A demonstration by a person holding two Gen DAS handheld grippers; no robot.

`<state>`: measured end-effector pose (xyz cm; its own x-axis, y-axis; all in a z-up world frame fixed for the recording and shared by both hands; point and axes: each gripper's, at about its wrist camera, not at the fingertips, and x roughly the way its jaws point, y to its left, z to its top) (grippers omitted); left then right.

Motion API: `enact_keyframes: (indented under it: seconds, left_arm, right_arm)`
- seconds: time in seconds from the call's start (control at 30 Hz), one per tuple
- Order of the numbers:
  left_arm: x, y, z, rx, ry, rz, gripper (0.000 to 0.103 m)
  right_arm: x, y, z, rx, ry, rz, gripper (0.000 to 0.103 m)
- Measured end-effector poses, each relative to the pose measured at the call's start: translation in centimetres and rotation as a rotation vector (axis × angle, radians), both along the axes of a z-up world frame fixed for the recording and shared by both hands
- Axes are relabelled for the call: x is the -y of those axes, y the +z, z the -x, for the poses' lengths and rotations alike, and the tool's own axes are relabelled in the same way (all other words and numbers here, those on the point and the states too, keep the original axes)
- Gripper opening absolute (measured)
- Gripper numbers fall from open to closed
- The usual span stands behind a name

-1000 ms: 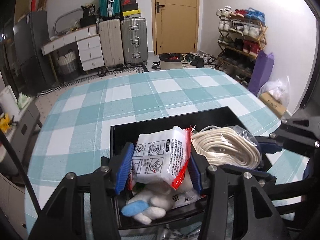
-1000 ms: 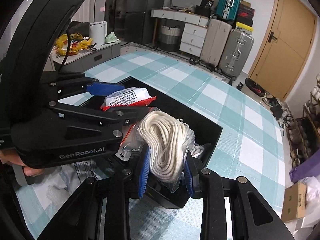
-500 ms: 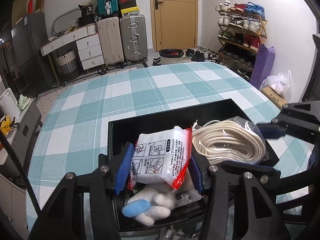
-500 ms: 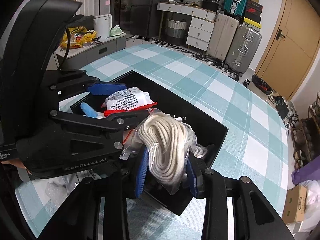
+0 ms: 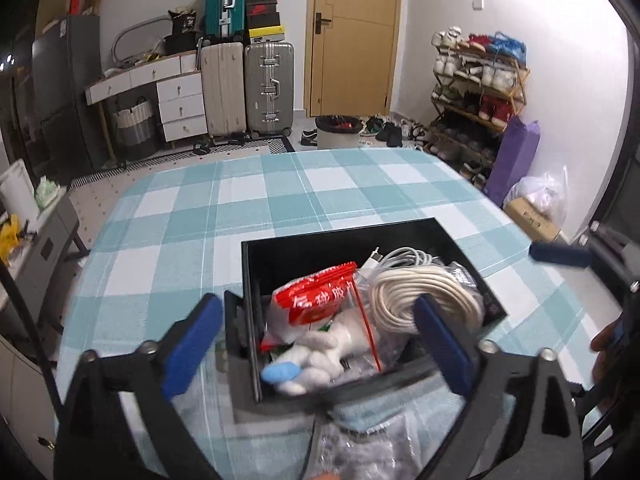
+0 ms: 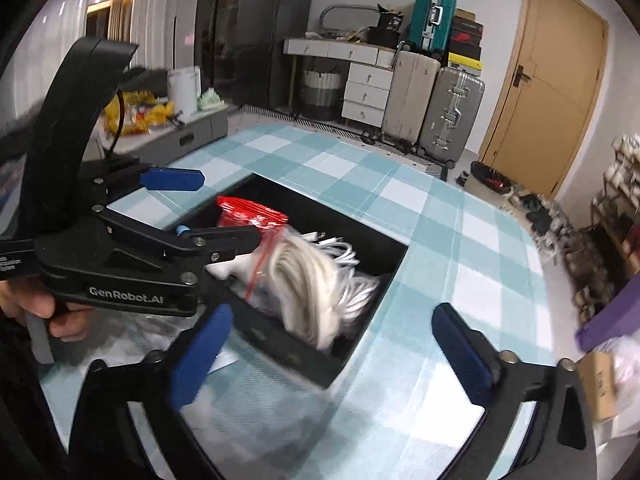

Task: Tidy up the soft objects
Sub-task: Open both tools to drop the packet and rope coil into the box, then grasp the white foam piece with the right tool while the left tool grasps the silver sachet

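Note:
A black bin stands on the checked table. In it lie a red and white packet, a bagged coil of white rope and a white glove with a blue tip. My left gripper hangs over the bin's near end, jaws opening wide, its pads clear of the packet below. From the right wrist, the bin, packet and blurred rope show. My right gripper is opening above the bin's near corner, touching nothing. The left gripper shows at left.
Clear plastic bags lie on the tablecloth at the bin's near side. A hand holds the left gripper's handle. Suitcases, a drawer unit, a door and a shoe rack stand beyond the table.
Both grippers opened and let go: the packet left the left jaws and the rope coil the right, both settling into the bin. Both grippers drew back and up.

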<state>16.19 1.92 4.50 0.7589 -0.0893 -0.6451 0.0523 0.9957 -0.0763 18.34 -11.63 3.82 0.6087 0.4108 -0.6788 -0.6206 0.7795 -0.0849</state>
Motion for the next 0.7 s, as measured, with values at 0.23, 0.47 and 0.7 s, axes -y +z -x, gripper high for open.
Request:
enact_keyframes:
  seconds: [0.23, 0.47, 0.7]
  left_arm:
    - [-1.0, 1.4, 3.7, 0.044, 0.036, 0.003, 0.103]
    - [-1.6, 0.4, 6.8, 0.055, 0.091, 0.0, 0.103]
    - [-1.6, -1.3, 8.2, 0.035, 0.109, -0.024, 0.103]
  right_arm:
    - [1.5, -0.2, 2.3, -0.036, -0.017, -0.121, 0.102]
    - [1.4, -2.4, 4.6, -0.097, 0.004, -0.142, 0.102]
    - [0.5, -4.3, 5.7, -0.13, 0.053, -0.124, 0.102]
